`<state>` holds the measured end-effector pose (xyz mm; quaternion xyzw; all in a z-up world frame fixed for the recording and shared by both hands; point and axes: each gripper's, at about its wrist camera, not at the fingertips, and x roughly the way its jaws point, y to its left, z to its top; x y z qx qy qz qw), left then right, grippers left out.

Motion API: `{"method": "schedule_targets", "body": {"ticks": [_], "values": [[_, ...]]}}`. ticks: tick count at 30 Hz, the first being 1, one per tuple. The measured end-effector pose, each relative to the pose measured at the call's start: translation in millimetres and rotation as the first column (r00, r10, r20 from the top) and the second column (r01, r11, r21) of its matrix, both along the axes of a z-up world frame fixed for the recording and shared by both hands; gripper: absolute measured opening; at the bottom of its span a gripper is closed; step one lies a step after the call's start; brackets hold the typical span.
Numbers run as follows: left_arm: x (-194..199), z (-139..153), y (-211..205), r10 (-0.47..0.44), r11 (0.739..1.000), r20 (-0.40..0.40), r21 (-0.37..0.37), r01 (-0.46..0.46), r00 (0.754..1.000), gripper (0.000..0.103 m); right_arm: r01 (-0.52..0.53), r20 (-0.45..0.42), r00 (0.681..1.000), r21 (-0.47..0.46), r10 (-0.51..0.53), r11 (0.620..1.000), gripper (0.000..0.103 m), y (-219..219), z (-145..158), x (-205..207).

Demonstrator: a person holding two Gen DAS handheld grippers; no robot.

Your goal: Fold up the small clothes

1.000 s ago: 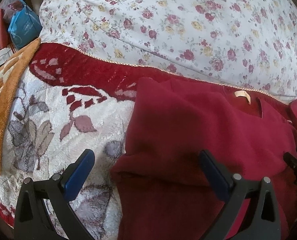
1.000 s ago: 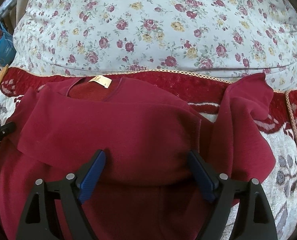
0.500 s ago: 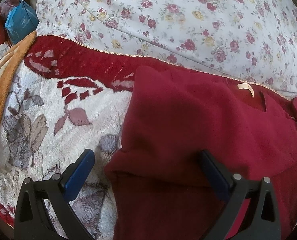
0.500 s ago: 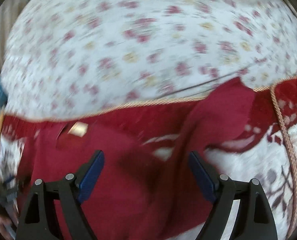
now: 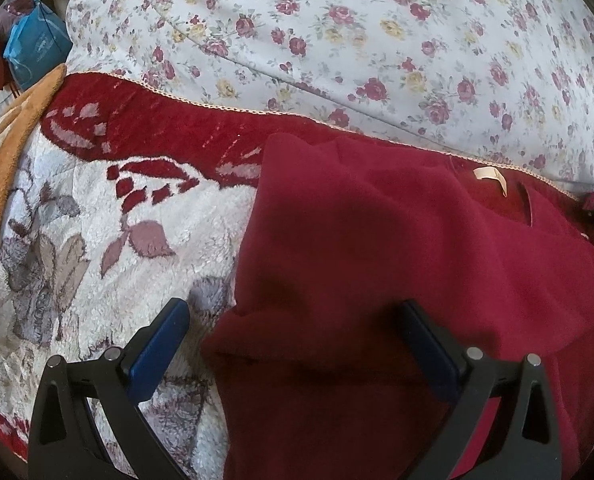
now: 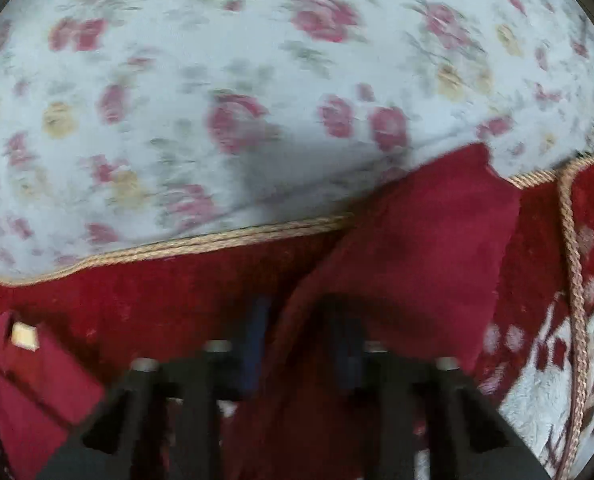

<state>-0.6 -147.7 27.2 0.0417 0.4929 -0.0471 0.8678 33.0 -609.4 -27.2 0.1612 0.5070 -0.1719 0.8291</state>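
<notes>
A small dark red sweater (image 5: 397, 248) lies on a plush red-and-white blanket (image 5: 97, 216), its neck label (image 5: 491, 174) toward the far side and its left side folded over. My left gripper (image 5: 293, 320) is open and empty, its fingers astride the sweater's left edge. In the right wrist view, which is blurred, my right gripper (image 6: 301, 324) has its jaws close together on the sweater's right sleeve (image 6: 417, 264), which stretches up and to the right. The neck label (image 6: 24, 335) shows at the lower left there.
A white floral duvet (image 5: 357, 40) bulges across the far side, also in the right wrist view (image 6: 257, 100). An orange blanket (image 5: 5, 152) lies at the left with a blue bag (image 5: 33, 52) behind it. A braided cord (image 6: 573, 264) edges the blanket at the right.
My right gripper has moved right and forward to the sleeve and its jaws have closed on it. The left gripper has stayed open and nearly still.
</notes>
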Motion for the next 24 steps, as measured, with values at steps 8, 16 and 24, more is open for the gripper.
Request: {"method": "schedule_targets", "body": {"ticks": [8, 16, 24], "values": [[-6.7, 23.9, 12.0, 0.032, 0.999, 0.056, -0.038, -0.030, 0.998, 0.103, -0.130, 0.266, 0.958, 0.087, 0.103, 0.988, 0.008, 6.0, 91.5, -57.9], [-10.7, 46.2, 42.4, 0.102, 0.987, 0.090, -0.131, -0.090, 0.991, 0.103, -0.536, 0.455, 0.759, 0.031, 0.465, 0.844, 0.008, 162.6, 178.0, -100.1], [-9.6, 52.4, 71.7, 0.171, 0.961, 0.085, -0.234, -0.147, 0.982, 0.103, -0.769, 0.163, 0.637, 0.059, 0.754, 0.637, 0.047, 302.9, 52.1, -123.9]]}}
